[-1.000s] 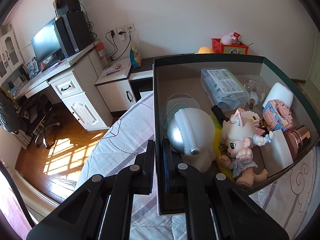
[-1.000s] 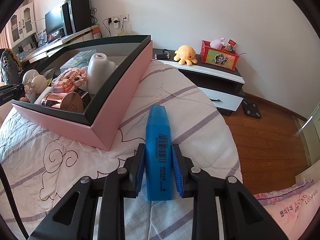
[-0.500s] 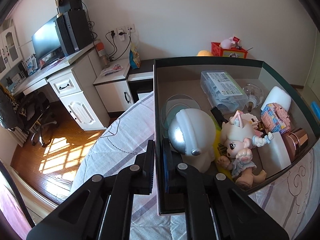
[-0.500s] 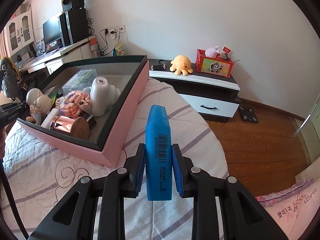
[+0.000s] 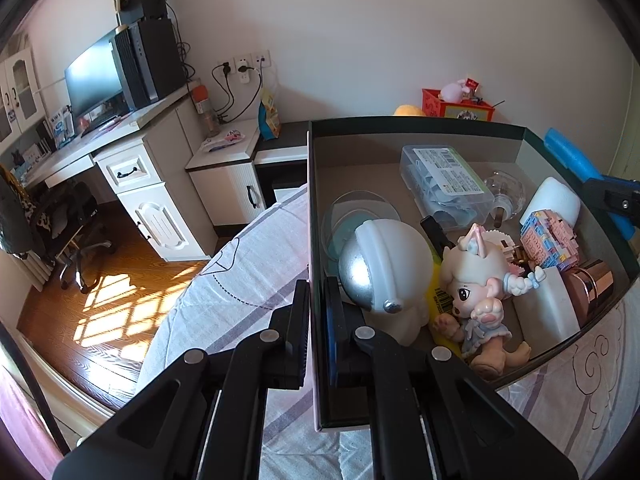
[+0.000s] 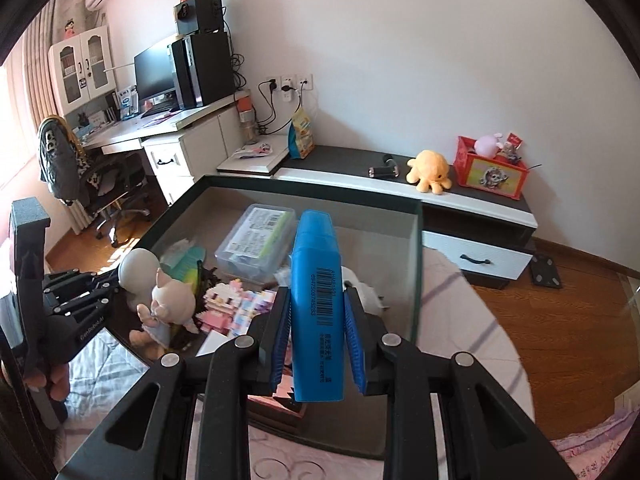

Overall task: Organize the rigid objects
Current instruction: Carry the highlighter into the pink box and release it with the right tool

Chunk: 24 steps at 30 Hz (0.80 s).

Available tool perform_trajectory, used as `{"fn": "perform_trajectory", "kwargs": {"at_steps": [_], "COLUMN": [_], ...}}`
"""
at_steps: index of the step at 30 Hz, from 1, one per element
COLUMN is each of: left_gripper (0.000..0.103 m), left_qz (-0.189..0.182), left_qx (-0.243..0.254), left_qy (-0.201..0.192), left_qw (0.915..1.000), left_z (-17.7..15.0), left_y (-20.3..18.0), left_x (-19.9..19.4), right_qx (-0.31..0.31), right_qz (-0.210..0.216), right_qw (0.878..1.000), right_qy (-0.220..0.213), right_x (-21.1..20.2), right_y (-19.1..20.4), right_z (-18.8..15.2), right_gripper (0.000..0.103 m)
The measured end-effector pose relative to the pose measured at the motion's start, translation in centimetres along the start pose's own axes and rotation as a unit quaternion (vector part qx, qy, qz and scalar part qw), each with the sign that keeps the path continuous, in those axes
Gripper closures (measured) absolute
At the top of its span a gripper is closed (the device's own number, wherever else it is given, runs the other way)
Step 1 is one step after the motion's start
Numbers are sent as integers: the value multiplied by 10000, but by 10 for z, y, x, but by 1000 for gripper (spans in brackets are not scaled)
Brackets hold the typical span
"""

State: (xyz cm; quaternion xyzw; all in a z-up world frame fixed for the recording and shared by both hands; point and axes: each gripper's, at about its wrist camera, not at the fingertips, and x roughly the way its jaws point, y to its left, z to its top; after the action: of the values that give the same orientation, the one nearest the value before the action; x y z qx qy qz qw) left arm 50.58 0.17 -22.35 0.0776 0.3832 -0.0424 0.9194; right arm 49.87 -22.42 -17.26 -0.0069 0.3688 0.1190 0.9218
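Note:
My right gripper point(image 6: 317, 322) is shut on a blue plastic case point(image 6: 317, 296) with a barcode, held upright over the near right part of the pink storage box point(image 6: 416, 256). The same blue case point(image 5: 568, 156) shows past the box's far right rim in the left wrist view. My left gripper point(image 5: 317, 312) is shut on the box's left wall point(image 5: 314, 248), one finger outside and one inside. Inside the box lie a white and silver astronaut figure point(image 5: 384, 268), a lamb doll point(image 5: 476, 280), a clear lidded case point(image 5: 444, 184) and a pink brick model point(image 5: 548, 240).
The box rests on a bed with a striped white and lilac cover point(image 5: 248, 264). A desk with monitor and computer tower point(image 5: 140, 64) stands at the left. A low cabinet point(image 6: 476, 200) along the wall carries an orange plush octopus point(image 6: 430, 168) and a red box point(image 6: 492, 168).
My right gripper has lifted the blue case off the bedcover and carried it left, from beside the box's pink wall to above its inside. The left gripper has kept its hold.

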Motion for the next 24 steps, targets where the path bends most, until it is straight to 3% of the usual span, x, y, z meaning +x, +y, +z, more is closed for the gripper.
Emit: {"fn": "perform_trajectory", "kwargs": {"at_steps": [7,9,13,15,16,24], "left_gripper": [97,97,97,97,97,91], "left_qz": [-16,0,18,57,94,-316], "left_qx": [-20,-17,-21,-25,-5,5], "left_qy": [50,31,-77,-130,-171,-543], "left_qw": [10000,10000,10000,9999,9998,9980], "left_z": [1,2,8,12,14,28], "left_y": [-1,-2,-6,-10,-10,-35], "left_x": [-1,-4,-16,-22,-25,-65], "right_qx": [239,241,204,236,230,389], "right_qz": [480,474,354,273,221,19], "right_qw": [9985,9986,9992,9993,9995,9990], "right_qy": [68,72,-21,-56,-88,-205], "right_x": [28,28,16,8,4,-26], "right_y": [17,20,21,19,17,4], "right_z": [0,-1,-5,-7,-7,-13], "right_gripper": [75,58,45,26,23,19]}}
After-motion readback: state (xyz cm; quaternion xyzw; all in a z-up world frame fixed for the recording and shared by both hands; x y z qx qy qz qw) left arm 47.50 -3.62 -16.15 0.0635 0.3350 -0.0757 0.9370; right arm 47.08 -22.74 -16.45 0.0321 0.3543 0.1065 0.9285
